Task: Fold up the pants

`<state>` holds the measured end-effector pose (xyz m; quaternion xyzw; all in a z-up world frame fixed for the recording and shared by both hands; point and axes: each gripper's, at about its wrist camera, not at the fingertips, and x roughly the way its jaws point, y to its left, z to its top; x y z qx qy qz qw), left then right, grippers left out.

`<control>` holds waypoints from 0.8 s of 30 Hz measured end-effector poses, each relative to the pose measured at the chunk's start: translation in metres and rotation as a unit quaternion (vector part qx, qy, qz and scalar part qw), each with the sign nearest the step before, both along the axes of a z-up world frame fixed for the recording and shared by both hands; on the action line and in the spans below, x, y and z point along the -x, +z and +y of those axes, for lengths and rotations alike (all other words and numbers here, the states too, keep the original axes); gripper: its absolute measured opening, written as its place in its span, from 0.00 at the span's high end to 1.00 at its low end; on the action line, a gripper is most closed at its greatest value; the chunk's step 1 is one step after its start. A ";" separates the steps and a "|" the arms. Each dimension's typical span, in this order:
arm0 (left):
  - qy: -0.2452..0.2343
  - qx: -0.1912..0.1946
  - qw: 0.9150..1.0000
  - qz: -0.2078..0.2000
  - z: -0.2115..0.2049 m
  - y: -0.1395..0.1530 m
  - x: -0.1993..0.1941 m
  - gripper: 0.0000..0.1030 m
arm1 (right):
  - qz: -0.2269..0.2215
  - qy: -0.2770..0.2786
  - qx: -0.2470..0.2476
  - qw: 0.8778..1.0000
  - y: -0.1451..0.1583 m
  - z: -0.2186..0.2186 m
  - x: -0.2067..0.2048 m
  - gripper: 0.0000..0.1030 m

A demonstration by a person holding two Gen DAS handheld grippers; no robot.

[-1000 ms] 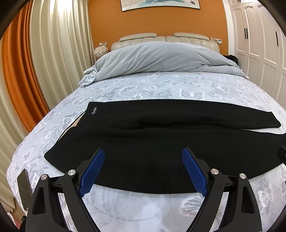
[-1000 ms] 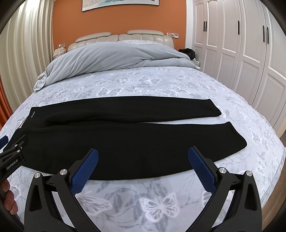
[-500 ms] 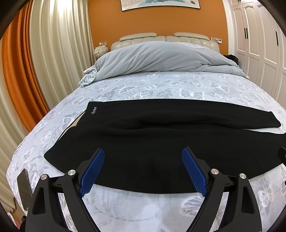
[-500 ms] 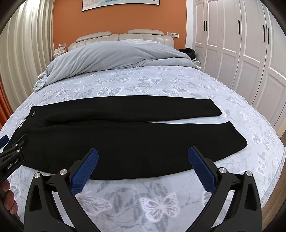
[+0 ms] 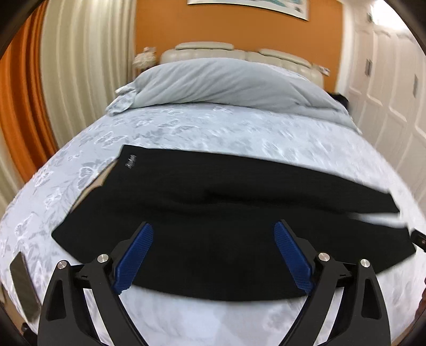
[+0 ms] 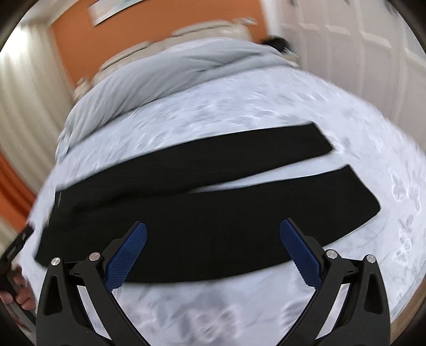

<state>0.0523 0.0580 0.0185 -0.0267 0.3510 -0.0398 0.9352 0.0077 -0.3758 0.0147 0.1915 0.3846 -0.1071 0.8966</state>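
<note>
Two grippers, both spread wide with nothing between the blue pads. Left gripper hangs over the near edge of the pants, around the hip and upper leg; right gripper hangs over the near leg further toward the cuffs. Neither touches the cloth as far as I can tell. Both views are blurred, the right one more so and tilted.

Open room: a strip of bare sheet lies between the near edge of the pants and each gripper body. Bare sheet also beyond the far leg, up to the quilt. Past the cuffs the sheet runs on to the bed's right edge.

Pants are black, laid flat across the bed, waist to the left, legs to the right. A small pale logo sits at the far waist corner. Legs are parted: in the right view a wedge of sheet shows between them, widening toward the cuffs. Far leg ends short of the near one.

Bed sheet is pale with a butterfly print. A grey quilt is heaped at the head end, against a cream padded headboard. A dark phone lies at the left near edge of the bed. Orange wall behind, pleated curtains left, white wardrobe doors right. A hand shows at the lower left of the right view.
</note>
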 end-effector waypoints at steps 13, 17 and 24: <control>0.114 -0.037 0.985 0.127 0.167 -0.060 -0.265 0.11 | 0.083 -0.019 0.011 0.996 -0.087 -0.201 -0.170 0.05; 0.130 0.022 0.968 0.215 0.197 -0.109 -0.321 0.11 | 0.109 -0.027 0.013 0.994 -0.117 -0.213 -0.204 0.04; 0.159 0.043 0.970 0.181 0.190 -0.120 -0.344 0.74 | 0.090 0.018 0.055 0.994 -0.113 -0.189 -0.221 0.93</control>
